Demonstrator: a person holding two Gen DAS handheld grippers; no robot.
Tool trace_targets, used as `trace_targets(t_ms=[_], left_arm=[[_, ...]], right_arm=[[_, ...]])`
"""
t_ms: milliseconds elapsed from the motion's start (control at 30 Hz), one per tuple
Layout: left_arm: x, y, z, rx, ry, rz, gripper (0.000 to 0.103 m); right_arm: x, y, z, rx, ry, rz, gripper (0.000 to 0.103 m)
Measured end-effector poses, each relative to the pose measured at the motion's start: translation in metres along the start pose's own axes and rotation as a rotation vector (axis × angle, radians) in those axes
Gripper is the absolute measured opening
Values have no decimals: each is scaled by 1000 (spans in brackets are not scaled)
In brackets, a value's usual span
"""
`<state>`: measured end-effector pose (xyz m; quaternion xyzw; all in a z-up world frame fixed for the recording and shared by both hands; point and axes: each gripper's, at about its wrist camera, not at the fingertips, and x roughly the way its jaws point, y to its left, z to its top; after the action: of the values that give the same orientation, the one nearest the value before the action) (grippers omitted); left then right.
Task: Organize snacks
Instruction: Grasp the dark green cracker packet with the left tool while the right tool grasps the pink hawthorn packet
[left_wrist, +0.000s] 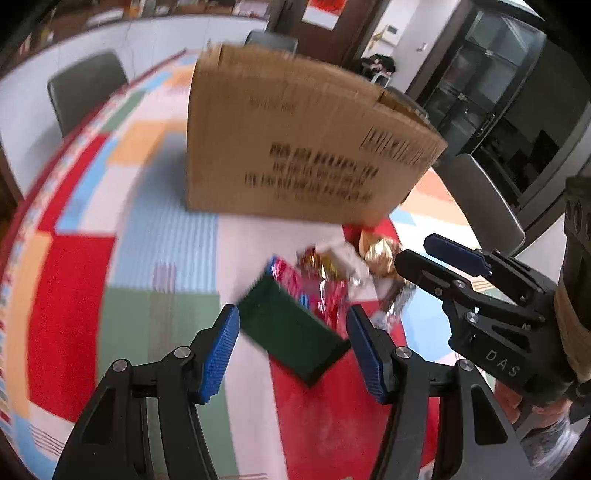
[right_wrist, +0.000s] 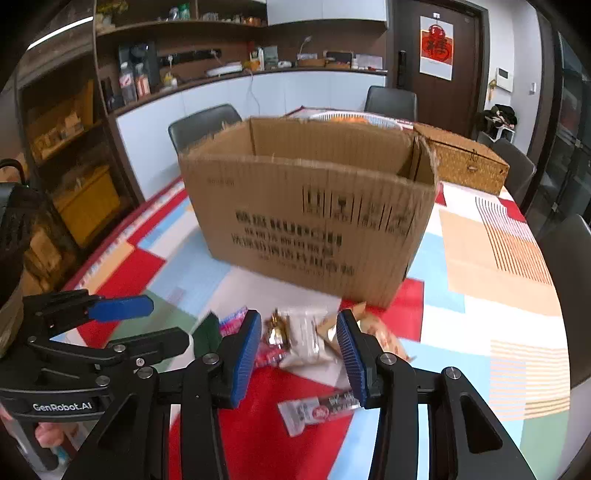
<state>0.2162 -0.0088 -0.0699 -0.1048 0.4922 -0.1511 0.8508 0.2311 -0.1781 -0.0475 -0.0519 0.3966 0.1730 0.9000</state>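
Near me, my left gripper (left_wrist: 291, 343) hangs spread astride the dark green packet (left_wrist: 291, 332), untouched; my right gripper (right_wrist: 299, 354) gapes empty over the heaped snacks (right_wrist: 306, 343), ready to pick. Beyond stands the open cardboard box (right_wrist: 314, 221), presumably their destination.

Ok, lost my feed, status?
Left tongs open above dark green packet. Right tongs open, empty, over snack pile. Cardboard box open behind, nothing blocking.
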Motion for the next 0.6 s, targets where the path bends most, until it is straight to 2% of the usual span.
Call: trace_targets(t_ms=[100, 333, 533, 600], left_arm=[[14, 6, -7, -69, 50, -31, 58], [31, 13, -14, -180, 107, -55, 58], [47, 21, -16, -255, 144, -70, 59], [48, 21, -15, -266, 133, -72, 58]], right_arm=[[5, 1, -11, -14, 25, -7, 44], [15, -2, -21, -19, 62, -11, 44], [19, -4, -21, -25, 70, -9, 44], [21, -3, -21, -29, 72, -12, 44]])
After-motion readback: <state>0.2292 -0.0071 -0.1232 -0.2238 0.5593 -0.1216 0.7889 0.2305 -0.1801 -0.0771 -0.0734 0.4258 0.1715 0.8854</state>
